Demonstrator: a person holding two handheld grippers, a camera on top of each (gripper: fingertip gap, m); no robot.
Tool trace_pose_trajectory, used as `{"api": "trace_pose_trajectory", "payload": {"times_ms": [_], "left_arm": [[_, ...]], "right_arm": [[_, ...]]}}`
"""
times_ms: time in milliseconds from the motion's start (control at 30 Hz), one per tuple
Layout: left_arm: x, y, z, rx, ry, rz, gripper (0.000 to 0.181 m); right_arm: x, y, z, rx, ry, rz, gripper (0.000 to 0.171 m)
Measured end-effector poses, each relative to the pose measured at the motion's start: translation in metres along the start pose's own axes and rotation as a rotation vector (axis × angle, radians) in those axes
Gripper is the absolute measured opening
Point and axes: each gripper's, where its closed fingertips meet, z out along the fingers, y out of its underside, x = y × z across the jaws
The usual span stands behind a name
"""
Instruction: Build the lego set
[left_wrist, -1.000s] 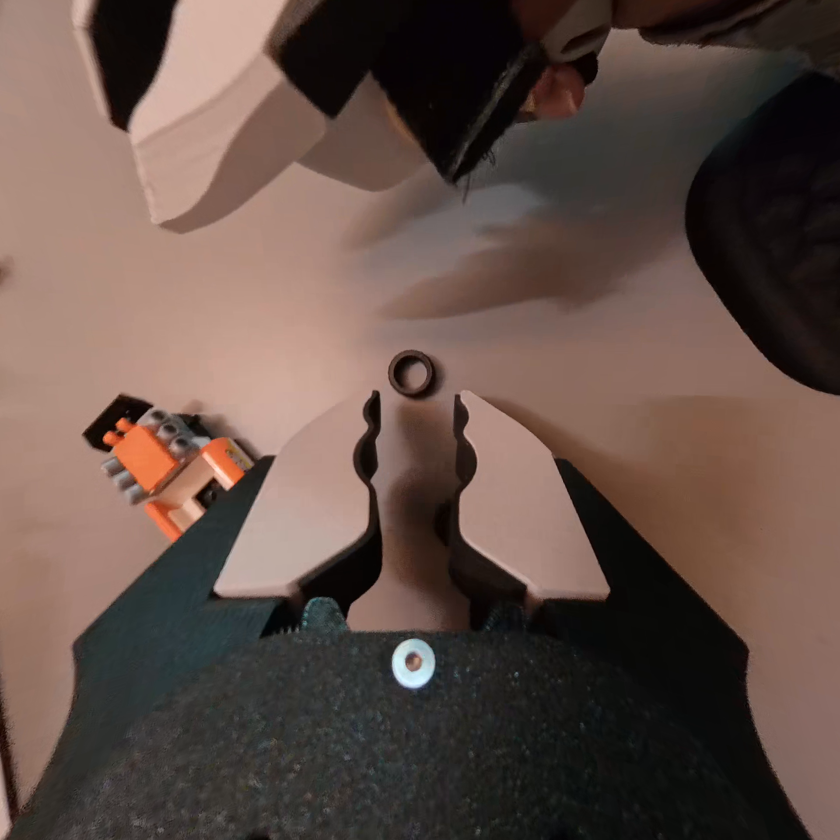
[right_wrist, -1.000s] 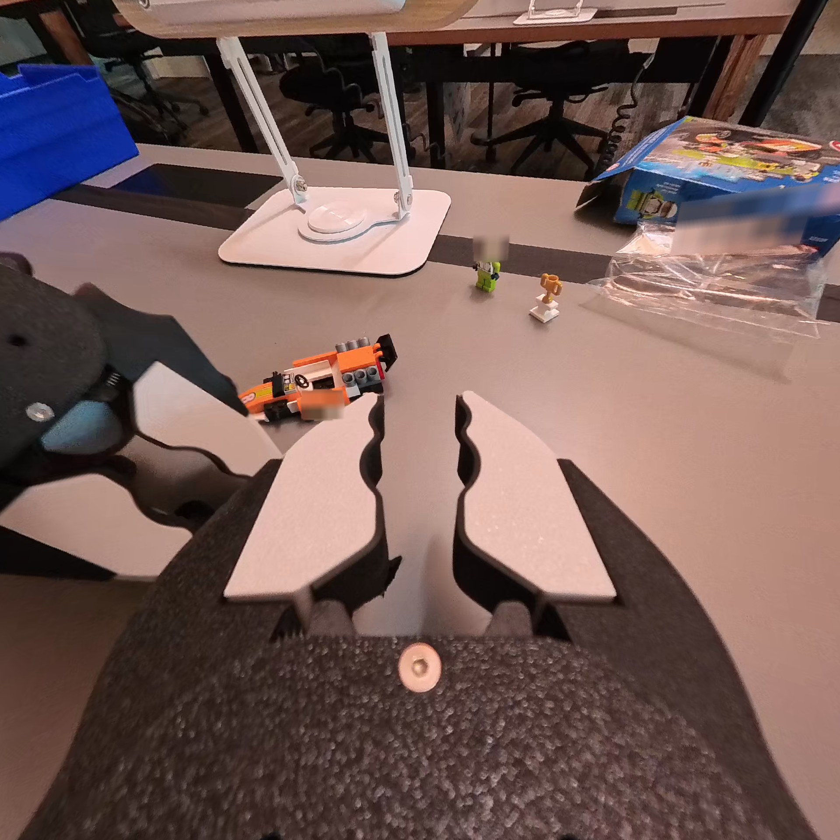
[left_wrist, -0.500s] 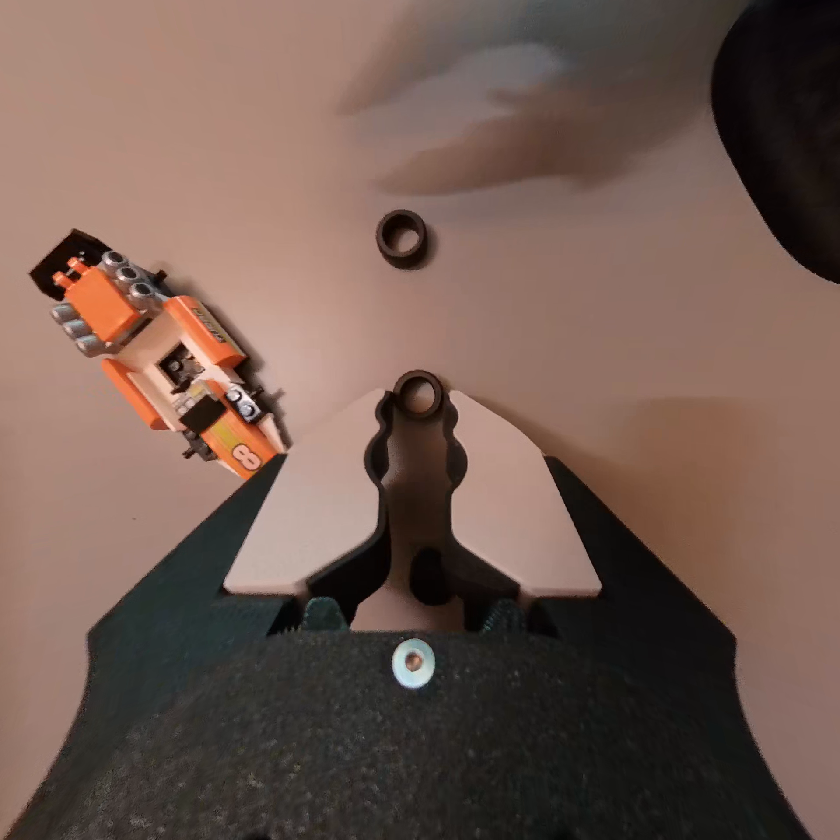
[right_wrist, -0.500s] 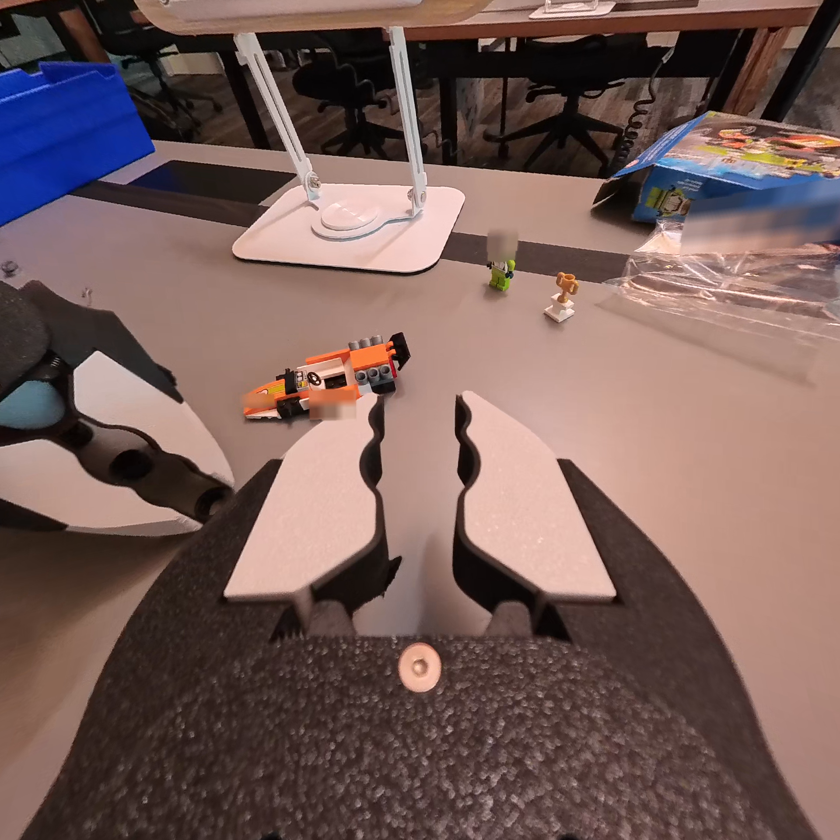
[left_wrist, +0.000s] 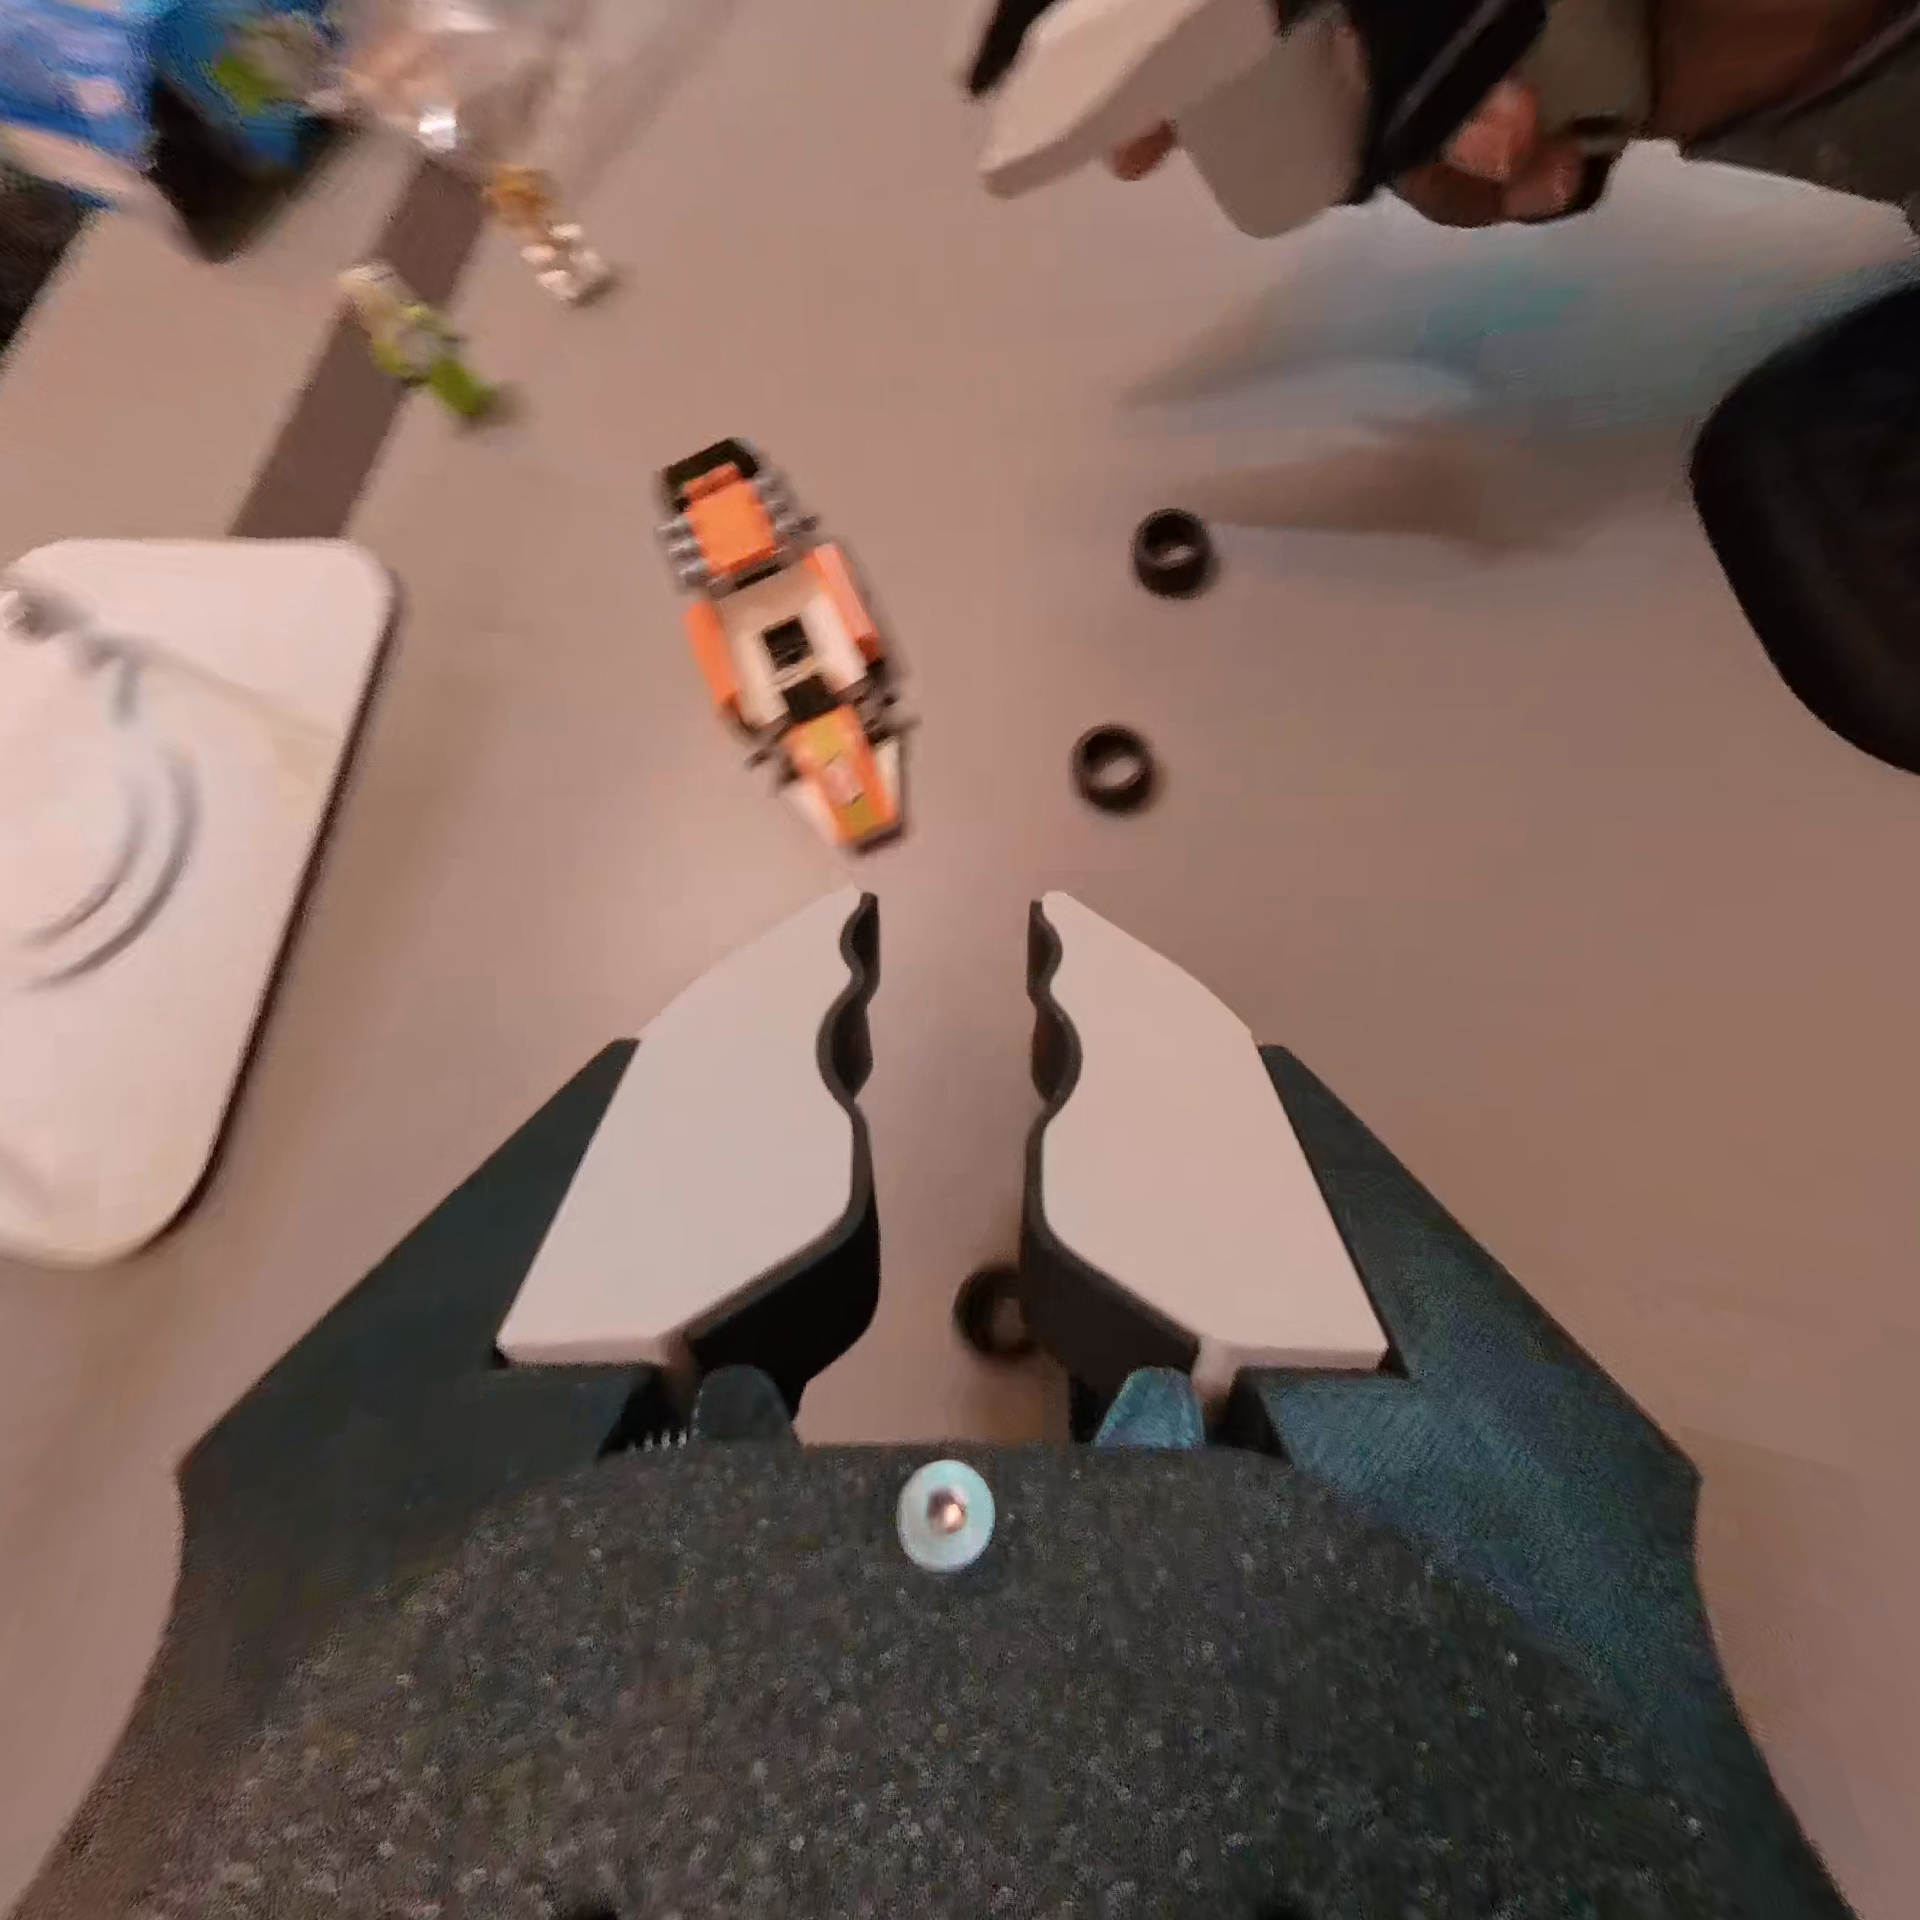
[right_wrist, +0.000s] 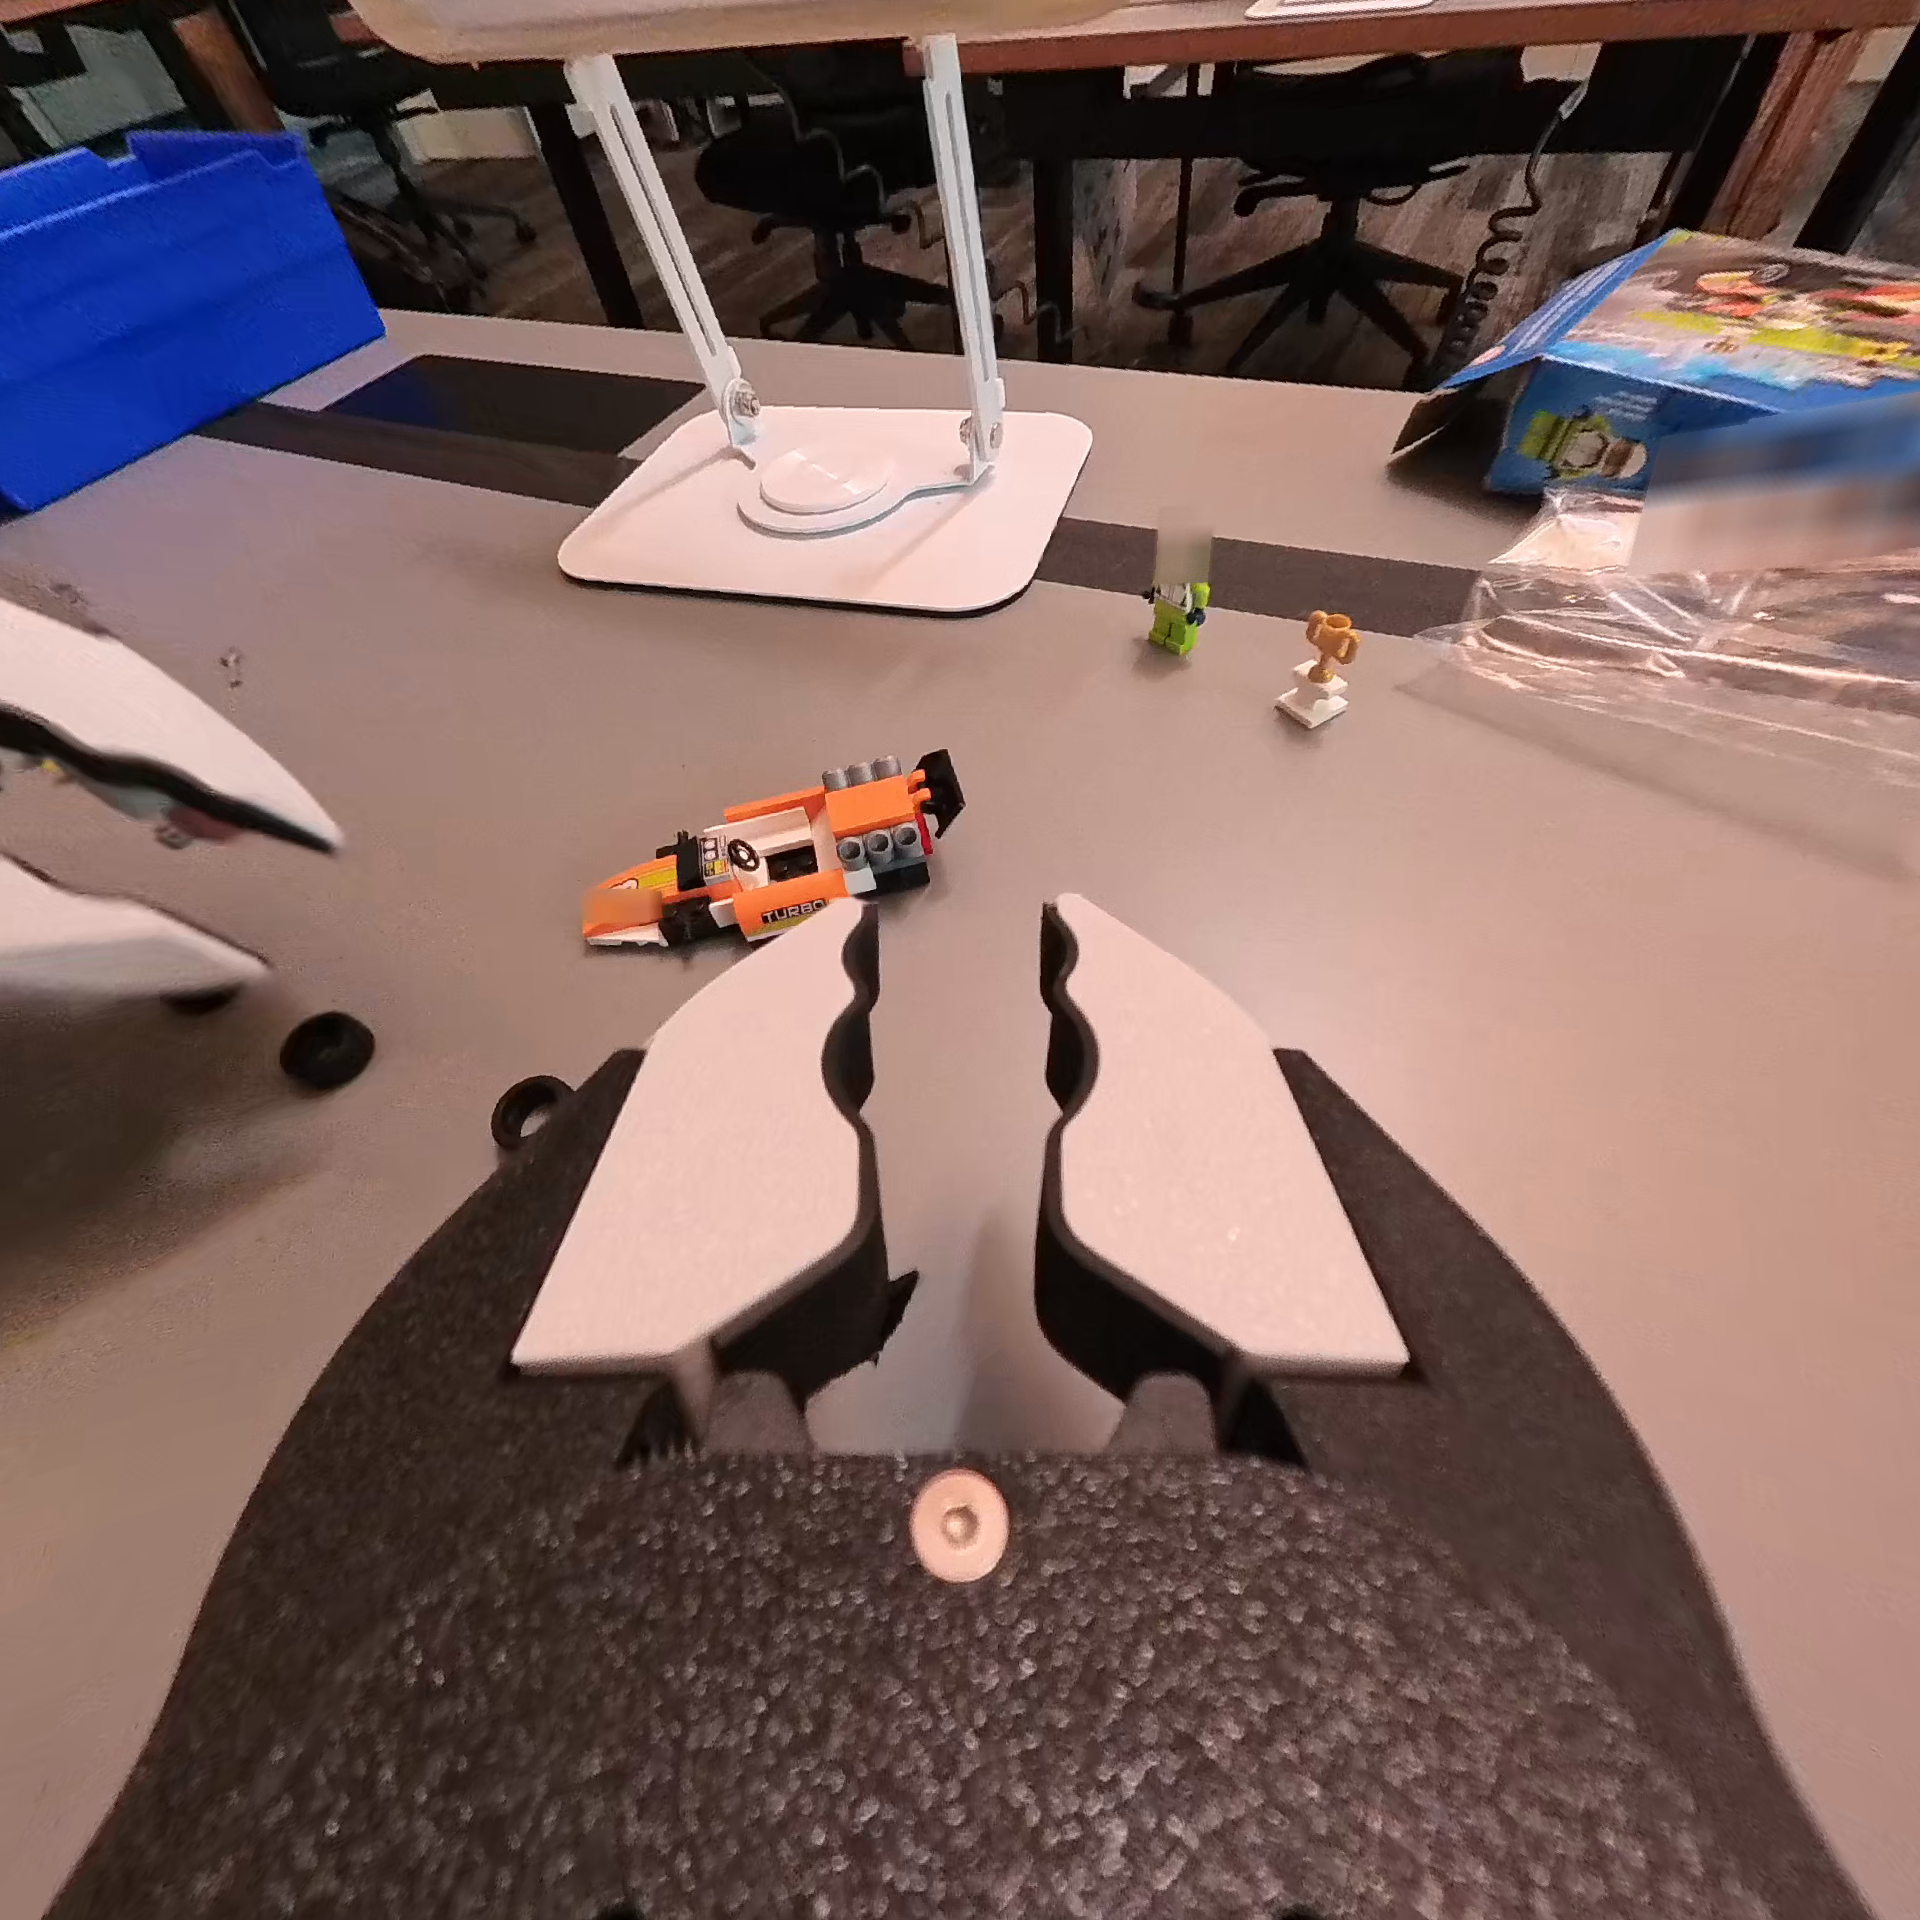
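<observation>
Left hand-held gripper (left_wrist: 951, 904): released, jaws apart, nothing between them. Right hand-held gripper (right_wrist: 958, 909): likewise released and empty. Orange lego car (right_wrist: 774, 852) rests on the table (right_wrist: 1455, 1039), at 11 o'clock of the right fingertips. Two black tyres (left_wrist: 1115, 767) lie at 1 o'clock of the left tips.

A grey table (right_wrist: 1455, 1039) with a dark strip (right_wrist: 468, 416) across its far part carries everything. The white stand base (right_wrist: 831, 520) sits on that strip — take it as the landmark. In front of the base lies the orange lego car (right_wrist: 769, 862), and nearer than the car, to its left, lie two small black tyres (right_wrist: 327, 1049) (right_wrist: 525, 1107), close together. Right of the base stands a green minifigure (right_wrist: 1176, 618), with a small gold trophy (right_wrist: 1322, 670) just beside it. Farther right lie a clear plastic bag (right_wrist: 1714, 665) and the blue lego box (right_wrist: 1683, 364) — well left of the base, a blue bin (right_wrist: 156, 301).
</observation>
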Motion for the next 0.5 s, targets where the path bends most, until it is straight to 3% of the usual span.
{"api": "trace_pose_trajectory", "payload": {"times_ms": [133, 300, 400, 500], "left_arm": [[-0.048, 0.044, -0.066, 0.011, -0.190, -0.135, 0.020], [-0.110, 0.148, -0.144, -0.146, -0.396, -0.277, 0.015], [-0.129, 0.201, -0.171, -0.223, -0.437, -0.364, 0.016], [-0.126, 0.223, -0.174, -0.214, -0.387, -0.442, 0.023]], "right_arm": [[-0.003, 0.000, 0.000, -0.002, -0.008, -0.004, 0.030], [-0.007, 0.001, 0.001, -0.006, -0.019, -0.009, 0.030], [-0.008, 0.002, 0.002, -0.012, -0.024, -0.011, 0.030], [-0.008, 0.003, 0.002, -0.016, -0.022, -0.014, 0.030]]}}
